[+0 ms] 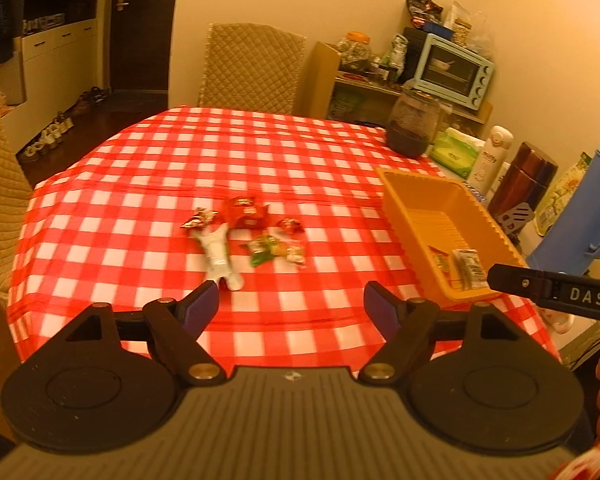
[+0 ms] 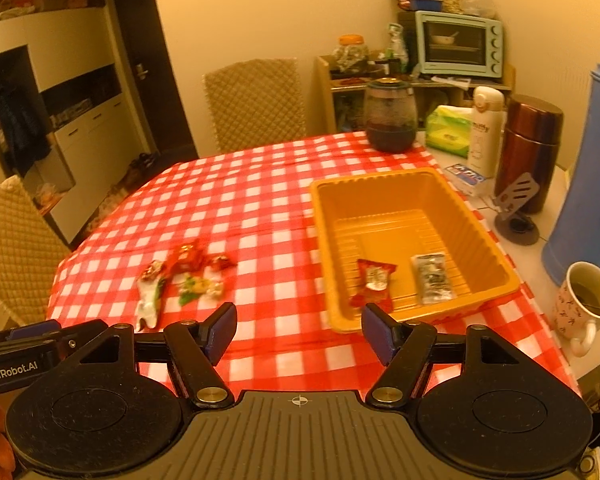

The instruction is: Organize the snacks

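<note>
Both grippers hang above the near edge of the checked tablecloth with jaws spread wide and nothing between them: the left gripper faces the loose snacks, the right gripper faces the orange tray. Two packets already lie in the tray, a red packet and a clear packet, so the sorting looks barely started. From the left wrist view, the remaining pile sits at twelve o'clock: a long white wrapper, red foil sweets, a green and clear sweet cluster, all crinkly, thin and likely slippery. By contrast, the tray is rigid ribbed plastic, sitting at two o'clock.
</note>
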A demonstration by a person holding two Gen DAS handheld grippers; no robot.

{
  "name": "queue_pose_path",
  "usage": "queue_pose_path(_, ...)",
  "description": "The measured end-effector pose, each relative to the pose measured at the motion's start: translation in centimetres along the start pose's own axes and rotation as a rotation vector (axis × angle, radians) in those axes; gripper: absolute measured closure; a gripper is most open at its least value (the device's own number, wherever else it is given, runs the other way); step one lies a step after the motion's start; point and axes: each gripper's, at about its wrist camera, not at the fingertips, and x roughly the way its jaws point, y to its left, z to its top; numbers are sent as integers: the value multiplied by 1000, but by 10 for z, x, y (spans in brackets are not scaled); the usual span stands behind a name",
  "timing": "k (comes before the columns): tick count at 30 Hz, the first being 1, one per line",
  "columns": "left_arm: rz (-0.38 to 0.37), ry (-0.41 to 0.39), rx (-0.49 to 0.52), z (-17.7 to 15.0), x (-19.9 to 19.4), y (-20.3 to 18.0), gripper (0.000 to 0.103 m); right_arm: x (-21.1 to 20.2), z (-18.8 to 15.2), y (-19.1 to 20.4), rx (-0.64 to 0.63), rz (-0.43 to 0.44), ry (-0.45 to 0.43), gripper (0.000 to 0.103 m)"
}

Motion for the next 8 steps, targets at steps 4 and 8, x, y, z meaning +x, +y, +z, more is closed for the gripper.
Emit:
queue_pose_path(4, 33, -10, -8, -4, -2, 11, 23, 4, -5, 10, -18, 15, 12, 33)
queue_pose_path(8, 66, -15, -15, -7, -2, 21, 22, 11, -10, 17, -30, 28, 25, 33)
